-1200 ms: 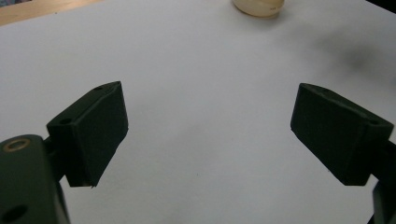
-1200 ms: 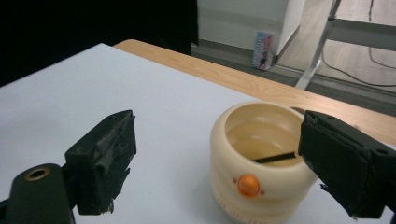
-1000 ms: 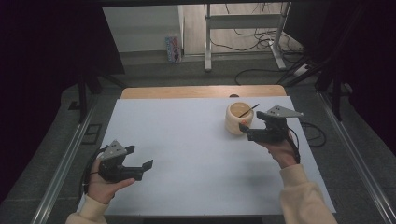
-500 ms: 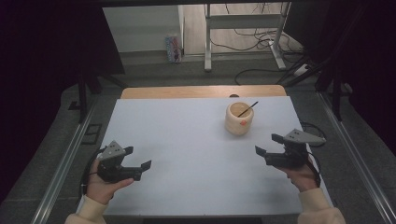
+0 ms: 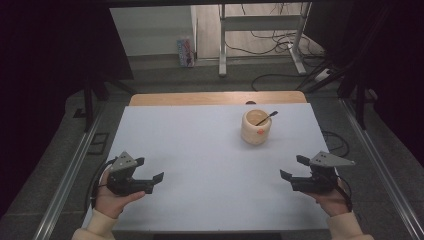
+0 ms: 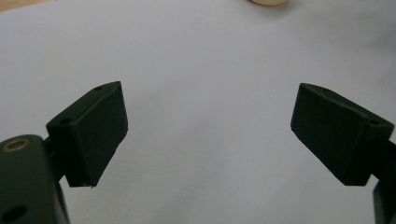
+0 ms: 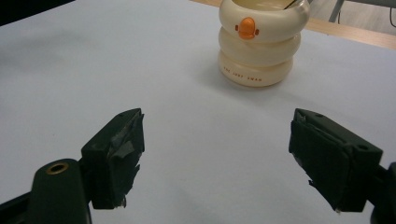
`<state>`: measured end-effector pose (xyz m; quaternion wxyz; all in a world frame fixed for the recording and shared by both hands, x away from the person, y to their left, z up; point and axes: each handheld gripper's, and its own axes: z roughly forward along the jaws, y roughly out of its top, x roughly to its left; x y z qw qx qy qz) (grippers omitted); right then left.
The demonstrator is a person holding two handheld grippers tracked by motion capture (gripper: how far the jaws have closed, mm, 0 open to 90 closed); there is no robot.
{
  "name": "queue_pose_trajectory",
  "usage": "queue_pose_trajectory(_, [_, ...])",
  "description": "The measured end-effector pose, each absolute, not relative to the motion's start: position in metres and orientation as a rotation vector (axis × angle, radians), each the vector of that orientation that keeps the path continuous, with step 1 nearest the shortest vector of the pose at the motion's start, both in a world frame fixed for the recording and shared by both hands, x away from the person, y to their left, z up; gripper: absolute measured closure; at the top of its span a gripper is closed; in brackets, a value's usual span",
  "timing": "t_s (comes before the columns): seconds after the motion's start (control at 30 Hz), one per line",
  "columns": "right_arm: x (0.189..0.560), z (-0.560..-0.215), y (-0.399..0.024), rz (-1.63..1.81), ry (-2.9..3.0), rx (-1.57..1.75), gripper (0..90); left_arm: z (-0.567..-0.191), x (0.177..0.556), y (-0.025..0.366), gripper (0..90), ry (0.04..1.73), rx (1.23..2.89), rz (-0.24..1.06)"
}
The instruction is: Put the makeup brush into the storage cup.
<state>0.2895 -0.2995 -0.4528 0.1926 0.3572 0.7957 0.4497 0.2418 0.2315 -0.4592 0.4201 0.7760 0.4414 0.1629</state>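
**Both grippers parked, cup sitting out on its own**

High view first: one cream-coloured, ring-stacked plastic cup with an orange duck-bill badge stands upright on the far right part of the white table, with one thin dark stirrer leaning out of its mouth. The left gripper sits near the front-left corner, the right gripper near the front-right, both well apart from the cup. Jaws on both look spread, nothing in them.

Left gripper view: its two black jaws stand wide apart over bare white table, holding nothing. The cup's base just peeks in at the top edge.

Right gripper view: jaws wide apart and empty too, some torn tape on the pads. The cup is straight ahead, slightly off to the right.

What could go sideways, I reckon: the cup looks light and tall-ish, so a jaw coming in off-centre could nudge or tip it. The stirrer is loose, so a bump could flick it out.

Count: one cup, one stirrer, two grippers.
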Motion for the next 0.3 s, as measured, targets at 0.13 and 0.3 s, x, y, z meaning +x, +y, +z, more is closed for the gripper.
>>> queue_pose_trajectory(0.13, [0.2901,-0.4534,-0.2989,1.251,2.238,0.993,17.8,-0.4594,0.2437,0.2330,11.5,1.109,1.939,0.410])
queue_pose_trajectory(0.3, [0.2891,-0.4502,-0.3030,1.276,2.206,0.994,17.7,-0.4603,0.2429,0.2343,11.4,1.113,1.933,0.420])
